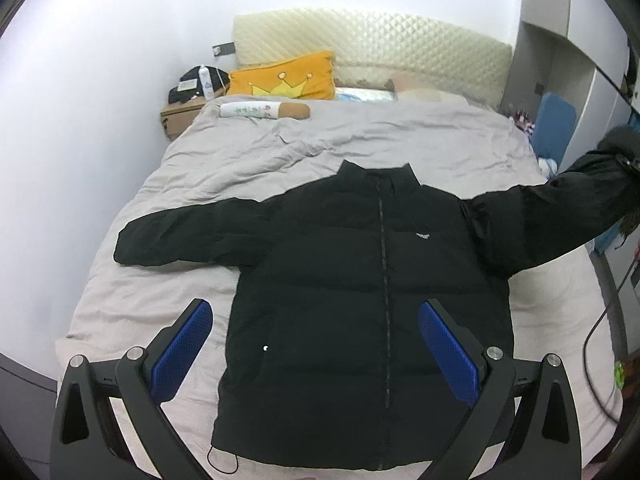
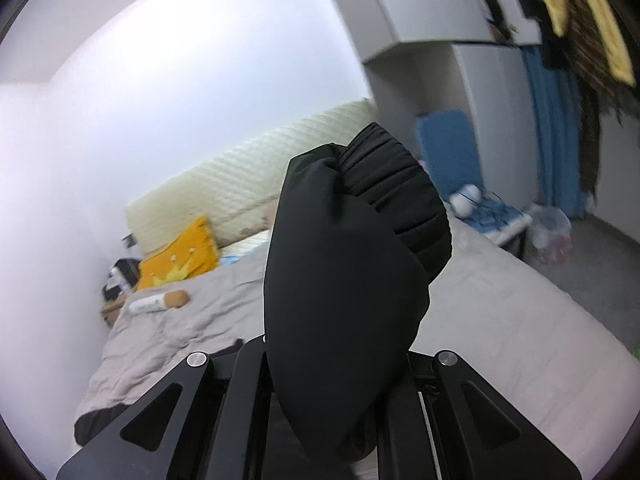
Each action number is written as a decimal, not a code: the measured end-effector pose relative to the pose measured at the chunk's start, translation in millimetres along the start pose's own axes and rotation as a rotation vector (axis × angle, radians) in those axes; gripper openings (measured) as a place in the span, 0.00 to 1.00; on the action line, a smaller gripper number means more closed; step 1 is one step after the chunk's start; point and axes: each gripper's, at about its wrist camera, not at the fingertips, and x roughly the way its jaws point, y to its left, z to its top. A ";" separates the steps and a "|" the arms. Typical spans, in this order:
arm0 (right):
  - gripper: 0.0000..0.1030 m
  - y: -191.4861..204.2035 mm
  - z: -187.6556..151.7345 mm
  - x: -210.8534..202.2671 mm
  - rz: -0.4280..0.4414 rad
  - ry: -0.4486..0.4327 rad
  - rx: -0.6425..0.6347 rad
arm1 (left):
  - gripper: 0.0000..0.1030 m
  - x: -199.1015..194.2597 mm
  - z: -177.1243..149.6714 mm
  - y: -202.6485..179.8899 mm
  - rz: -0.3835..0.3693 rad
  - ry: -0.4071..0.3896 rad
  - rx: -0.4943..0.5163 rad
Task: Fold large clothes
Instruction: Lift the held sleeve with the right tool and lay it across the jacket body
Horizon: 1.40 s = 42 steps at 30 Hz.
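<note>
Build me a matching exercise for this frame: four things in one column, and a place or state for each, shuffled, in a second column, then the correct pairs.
Things
1. left gripper
2. right gripper
3. orange crown pillow
4. black jacket

Places or states
A. leaning against the headboard
B. open, above the jacket's lower half
C. spread front-up on the grey bedcover
D. shut on the sleeve cuff, raised off the bed

Pairs: 1-B, 2-D, 3-A, 4-C
</note>
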 end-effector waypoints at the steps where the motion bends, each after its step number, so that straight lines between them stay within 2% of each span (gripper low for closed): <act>1: 0.07 13.9 -2.2 0.4 0.014 0.000 -0.023 | 1.00 -0.9 -1.5 7.9 0.002 -0.005 -0.009; 9: 0.08 140.1 -45.3 22.6 0.145 0.040 -0.167 | 1.00 5.7 -19.5 64.9 0.001 -0.011 -0.090; 14: 0.09 210.2 -104.2 55.4 0.224 0.119 -0.232 | 1.00 20.8 -37.0 106.3 0.026 0.009 -0.123; 18: 0.10 251.6 -161.0 89.9 0.283 0.202 -0.268 | 1.00 36.8 -53.1 140.1 0.059 0.028 -0.138; 26: 0.11 328.0 -271.5 162.2 0.309 0.359 -0.338 | 1.00 78.5 -80.9 199.7 0.106 0.072 -0.189; 32: 0.11 342.3 -354.9 214.3 0.283 0.472 -0.398 | 1.00 111.9 -97.5 227.9 0.109 0.122 -0.244; 35: 0.11 341.8 -383.9 232.2 0.269 0.508 -0.424 | 1.00 124.1 -104.0 234.9 0.102 0.144 -0.251; 37: 0.11 341.7 -397.1 244.7 0.252 0.531 -0.440 | 1.00 129.5 -107.0 238.1 0.107 0.152 -0.238; 42: 0.13 340.7 -399.5 248.3 0.250 0.539 -0.443 | 1.00 134.2 -102.8 240.2 0.102 0.161 -0.225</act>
